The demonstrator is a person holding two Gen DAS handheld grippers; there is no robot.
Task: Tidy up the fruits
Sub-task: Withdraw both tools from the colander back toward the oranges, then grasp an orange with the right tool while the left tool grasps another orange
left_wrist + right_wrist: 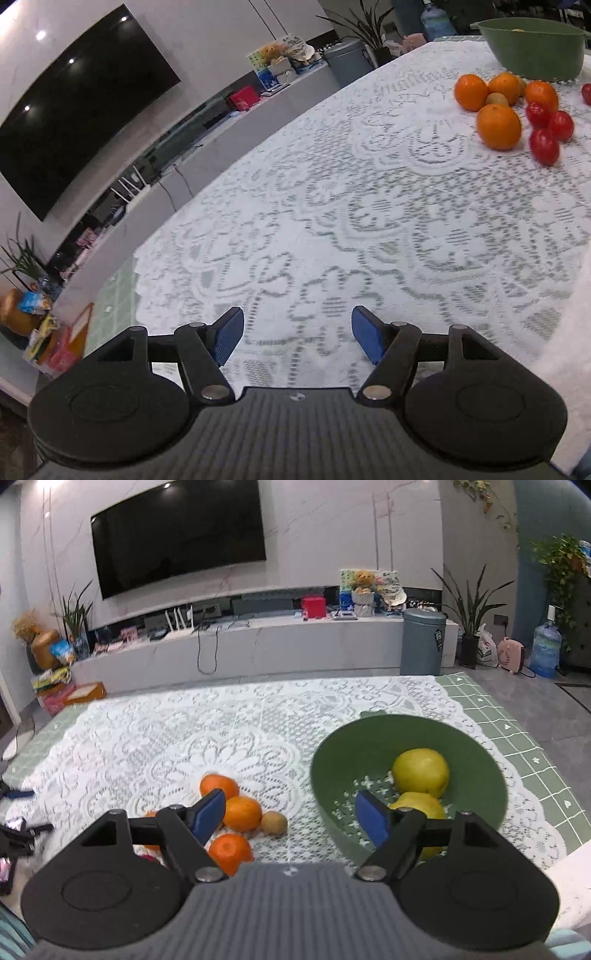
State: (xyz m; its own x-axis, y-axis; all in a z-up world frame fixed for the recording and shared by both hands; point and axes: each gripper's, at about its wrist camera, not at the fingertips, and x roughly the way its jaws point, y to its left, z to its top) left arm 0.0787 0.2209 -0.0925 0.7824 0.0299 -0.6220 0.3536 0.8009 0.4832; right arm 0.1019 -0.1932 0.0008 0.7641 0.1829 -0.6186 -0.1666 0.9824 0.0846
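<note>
In the left wrist view, several oranges [498, 126], a small kiwi [496, 99] and red cherry tomatoes [545, 146] lie at the far right of the lace tablecloth, before a green bowl [532, 48]. My left gripper [297, 332] is open and empty, low over bare cloth, far from them. In the right wrist view, my right gripper [291, 812] is open and empty, above the gap between the oranges [242, 812], kiwi [274, 823] and the green bowl [369, 746]. Two yellow lemons [421, 771] lie in the bowl.
The white lace cloth [184, 738] covers a green checked table [517, 738]. Beyond its far edge stand a TV unit [258, 646], a grey bin [423, 642], plants and a water jug [545, 650]. Part of the other gripper shows at the left edge [14, 827].
</note>
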